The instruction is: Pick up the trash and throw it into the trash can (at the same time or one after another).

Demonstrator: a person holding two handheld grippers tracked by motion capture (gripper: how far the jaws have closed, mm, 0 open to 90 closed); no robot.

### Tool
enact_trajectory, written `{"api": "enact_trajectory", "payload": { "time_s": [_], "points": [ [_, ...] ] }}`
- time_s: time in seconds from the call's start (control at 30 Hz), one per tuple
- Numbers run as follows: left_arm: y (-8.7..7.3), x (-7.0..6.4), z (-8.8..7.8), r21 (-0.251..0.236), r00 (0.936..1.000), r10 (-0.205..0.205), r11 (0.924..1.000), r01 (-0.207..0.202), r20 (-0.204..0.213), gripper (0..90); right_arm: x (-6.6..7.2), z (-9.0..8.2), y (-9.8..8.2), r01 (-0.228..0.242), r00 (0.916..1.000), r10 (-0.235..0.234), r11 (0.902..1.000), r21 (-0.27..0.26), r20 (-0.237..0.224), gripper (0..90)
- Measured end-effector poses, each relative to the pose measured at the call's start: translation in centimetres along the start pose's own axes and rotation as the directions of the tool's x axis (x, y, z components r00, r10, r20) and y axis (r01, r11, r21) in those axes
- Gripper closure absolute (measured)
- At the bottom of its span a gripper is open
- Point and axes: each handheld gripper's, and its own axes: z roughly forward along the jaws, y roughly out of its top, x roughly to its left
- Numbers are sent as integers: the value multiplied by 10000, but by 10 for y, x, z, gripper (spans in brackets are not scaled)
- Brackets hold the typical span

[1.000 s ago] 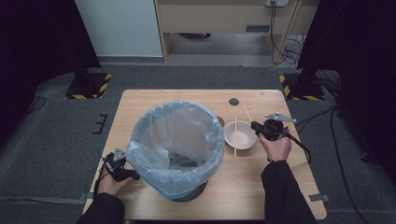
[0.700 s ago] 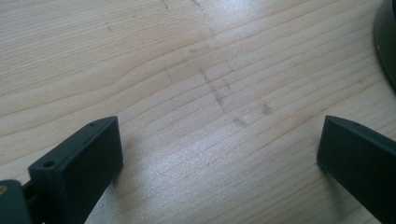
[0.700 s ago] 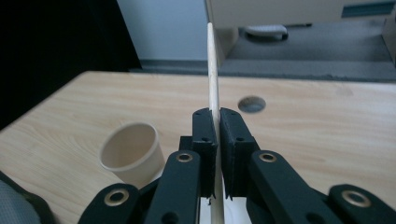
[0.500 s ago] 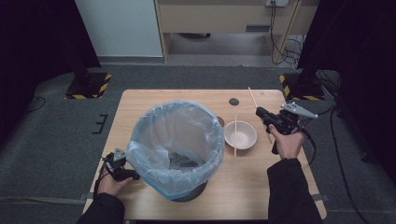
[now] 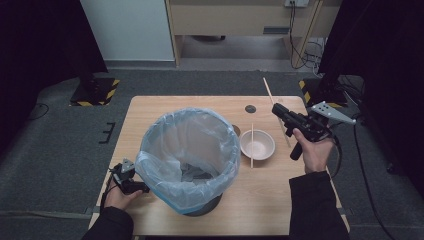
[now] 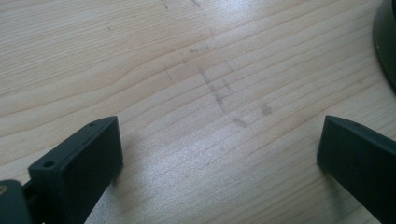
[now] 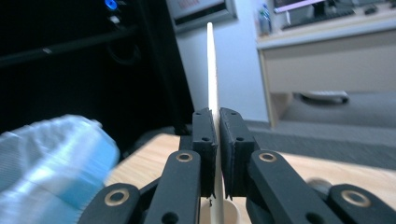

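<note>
Pale wood grain covered the bench [image 5: 165, 107] that I was working over, seen from the high view. At the left end my left gripper [image 5: 131, 186] sat low on the bench top, held in my left hand [image 5: 117, 196], just beside the base of the bin. In the left gripper view its jaws stood wide apart with only bare wood between them, and the dark curved foot of the bin showed at the right edge.

Next to the right stood a round bin [image 5: 187, 160] lined with a thin blue plastic bag [image 5: 150, 150], the bag folded over the rim. Something dark lay at the bottom of it; I could not tell what.

Right of the bin sat a small white bowl [image 5: 261, 148], with one wooden chopstick [image 5: 252, 145] lying across its left side. A small dark disc [image 5: 250, 108] lay on the bench beyond the bowl.

At the right end my right hand [image 5: 313, 152] held the right gripper [image 5: 278, 110] up off the bench, above its right edge. Its jaws were closed tight on a second chopstick [image 5: 275, 106], pale and thin. In the right gripper view that stick rose straight up from between the two black pads [image 7: 205, 135], with its lower end pointing down over the bowl. The blue bag showed blurred at the lower left.
</note>
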Motion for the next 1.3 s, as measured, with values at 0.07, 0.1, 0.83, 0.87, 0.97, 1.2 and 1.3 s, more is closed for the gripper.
{"api": "enact_trajectory", "payload": {
  "time_s": [0.07,0.1,0.83,0.87,0.97,1.2,1.3],
  "points": [
    [0,0,0,2,10000,0,10000,0,2,0,5,-3,6,-2,9997,-3,9998,-218,-252,858],
    [0,0,0,2,10000,0,10000,0,2,0,5,-3,6,-2,9997,-3,9998,-218,-252,858],
    [0,0,0,2,10000,1,10000,-1,1,0,62,-9,48,234,9731,-556,9893,-1442,-2234,858],
    [0,0,0,1,10000,1,10000,-1,1,0,67,-8,50,283,9697,-627,9889,-1461,-2361,858],
    [0,0,0,1,10000,0,10000,0,1,0,74,-7,53,361,9659,-724,9883,-1479,-2486,858],
    [0,0,0,-1,10000,-1,10000,1,1,0,94,0,58,506,9519,-913,9883,-1441,-2924,858],
    [0,0,0,1,10000,0,10000,0,2,0,105,4,60,504,9444,-973,9867,-1543,-3140,858]
  ]
}}
